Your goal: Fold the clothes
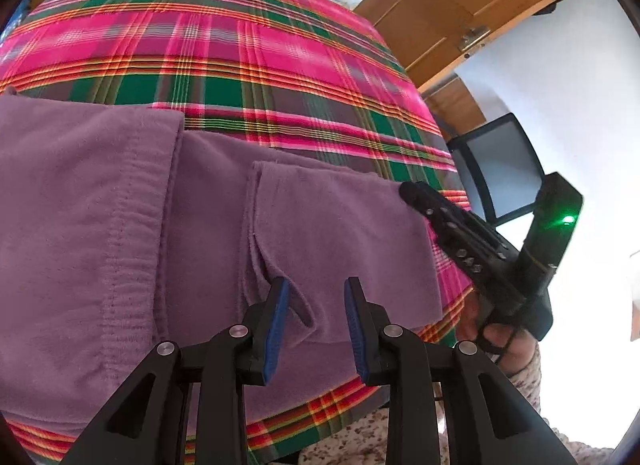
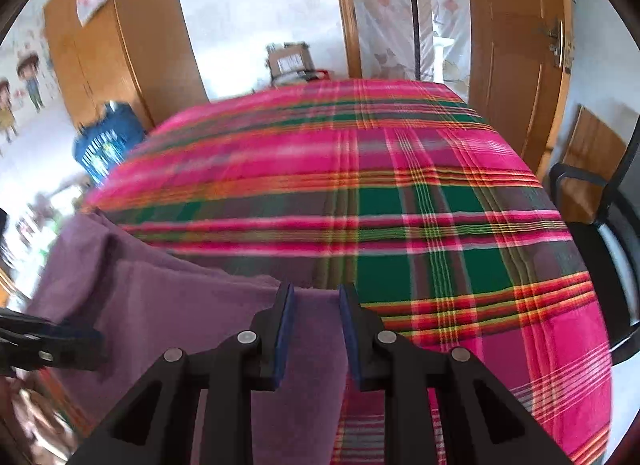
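A purple garment (image 1: 100, 225) lies partly folded on a bed with a pink and green plaid cover (image 1: 240, 45). My left gripper (image 1: 318, 305) is open just above the garment's near edge, a raised flap of cloth lying between its blue pads untouched. At the garment's right edge, a hand holds my right gripper (image 1: 410, 189). In the right wrist view, that right gripper (image 2: 316, 297) hovers over the purple garment (image 2: 180, 305) where it meets the plaid cover (image 2: 440, 205), its pads apart and pinching nothing. The left gripper (image 2: 88, 339) shows at the left edge.
A black chair (image 2: 592, 193) stands close to the bed's right side. Wooden doors (image 2: 516, 57) and a wardrobe (image 2: 104, 65) line the far wall. A blue bag (image 2: 108, 141) sits at the bed's far left corner, a cardboard box (image 2: 290, 61) beyond the far edge.
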Motion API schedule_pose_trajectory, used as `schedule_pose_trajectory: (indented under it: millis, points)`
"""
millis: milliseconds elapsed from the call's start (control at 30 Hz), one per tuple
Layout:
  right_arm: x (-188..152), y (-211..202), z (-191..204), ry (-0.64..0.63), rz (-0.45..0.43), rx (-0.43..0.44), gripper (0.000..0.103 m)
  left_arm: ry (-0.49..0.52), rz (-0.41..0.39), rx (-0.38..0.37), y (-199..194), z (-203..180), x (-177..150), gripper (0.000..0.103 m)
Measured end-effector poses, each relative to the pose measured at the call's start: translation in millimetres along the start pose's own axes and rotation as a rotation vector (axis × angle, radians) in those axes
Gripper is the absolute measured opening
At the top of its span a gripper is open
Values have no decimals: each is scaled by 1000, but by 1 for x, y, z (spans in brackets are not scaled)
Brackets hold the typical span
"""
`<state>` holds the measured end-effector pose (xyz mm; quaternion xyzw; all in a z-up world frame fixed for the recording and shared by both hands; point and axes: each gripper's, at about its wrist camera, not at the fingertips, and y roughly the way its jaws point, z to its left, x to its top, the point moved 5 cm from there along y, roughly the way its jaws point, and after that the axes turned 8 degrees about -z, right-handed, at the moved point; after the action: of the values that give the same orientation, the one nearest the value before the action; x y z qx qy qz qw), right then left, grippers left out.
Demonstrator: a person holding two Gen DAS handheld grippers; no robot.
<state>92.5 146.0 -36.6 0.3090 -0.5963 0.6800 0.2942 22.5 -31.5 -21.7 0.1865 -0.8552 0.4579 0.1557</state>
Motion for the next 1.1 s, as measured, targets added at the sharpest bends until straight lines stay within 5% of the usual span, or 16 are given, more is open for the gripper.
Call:
schedule_pose_trajectory:
  millis: [333,567,733,933,1100]
  points:
    - [-3,-1,6,-45,3,-25,26,4,8,27,-2,6,-7,30]
    - [1,-10,63,-177,-43,176,26,-17,-12,39,-14,12,-11,30]
    - [-12,17,80,-218,43,174,26,-37,-33,20,-28,16,-12,30]
    - [-9,17,81,-216,46,168,26,-54,-76,-4,-47,16,-8,30]
    - [-8,11,102,-238,30,252,26,-32,-100,-16,-60,13,-6,30]
